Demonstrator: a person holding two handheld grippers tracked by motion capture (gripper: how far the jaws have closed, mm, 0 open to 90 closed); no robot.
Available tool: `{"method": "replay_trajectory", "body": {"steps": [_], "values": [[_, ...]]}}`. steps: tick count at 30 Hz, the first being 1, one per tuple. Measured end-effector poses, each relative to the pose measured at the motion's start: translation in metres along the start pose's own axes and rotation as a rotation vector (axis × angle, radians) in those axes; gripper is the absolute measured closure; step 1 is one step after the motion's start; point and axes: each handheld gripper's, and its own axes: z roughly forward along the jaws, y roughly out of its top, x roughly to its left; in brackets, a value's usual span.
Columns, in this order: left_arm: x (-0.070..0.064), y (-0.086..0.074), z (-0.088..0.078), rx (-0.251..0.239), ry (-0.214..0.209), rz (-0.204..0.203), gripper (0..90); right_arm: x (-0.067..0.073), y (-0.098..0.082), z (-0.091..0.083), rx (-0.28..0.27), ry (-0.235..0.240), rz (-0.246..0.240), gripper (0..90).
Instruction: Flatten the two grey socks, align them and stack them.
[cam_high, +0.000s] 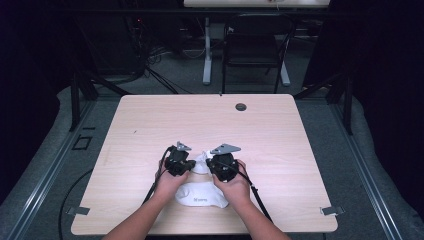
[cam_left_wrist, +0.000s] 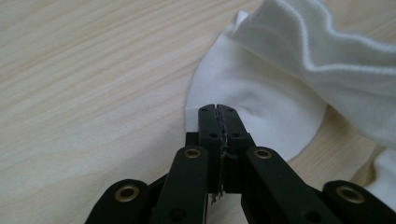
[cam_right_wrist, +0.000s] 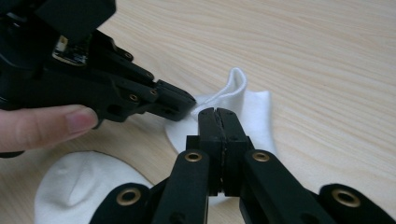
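A small white sock (cam_high: 201, 163) lies crumpled at the table's middle front, between my two grippers. My left gripper (cam_high: 192, 165) is shut on the sock's (cam_left_wrist: 261, 107) rounded edge. From the other side, my right gripper (cam_high: 210, 164) is shut on the same sock (cam_right_wrist: 252, 116) near its raised cuff. In the right gripper view the left gripper (cam_right_wrist: 180, 103) reaches in from the upper left, its tip almost touching my right gripper (cam_right_wrist: 218, 113). A second white sock (cam_high: 202, 195) lies flat nearer the front edge, partly under the hands.
The light wooden table (cam_high: 150, 130) has a round cable hole (cam_high: 241, 107) at the back. A black chair (cam_high: 252, 47) and a white desk leg (cam_high: 207, 60) stand on the floor beyond it. Cables (cam_high: 155, 185) trail from both grippers toward the front edge.
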Motion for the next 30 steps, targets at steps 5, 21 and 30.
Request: {"method": "replay_trajectory", "body": {"steps": [5,21,30], "values": [[0.006,-0.003,-0.004,0.007,0.012,-0.001,89.9,-0.008,-0.001,-0.004,-0.013,-0.020,0.018,90.0],[0.027,-0.013,-0.017,0.025,0.021,-0.006,89.9,-0.049,-0.014,-0.015,-0.001,-0.125,0.083,90.0],[0.028,-0.013,-0.018,0.021,0.025,-0.009,88.5,-0.053,-0.031,-0.006,0.051,-0.119,0.115,90.0]]}}
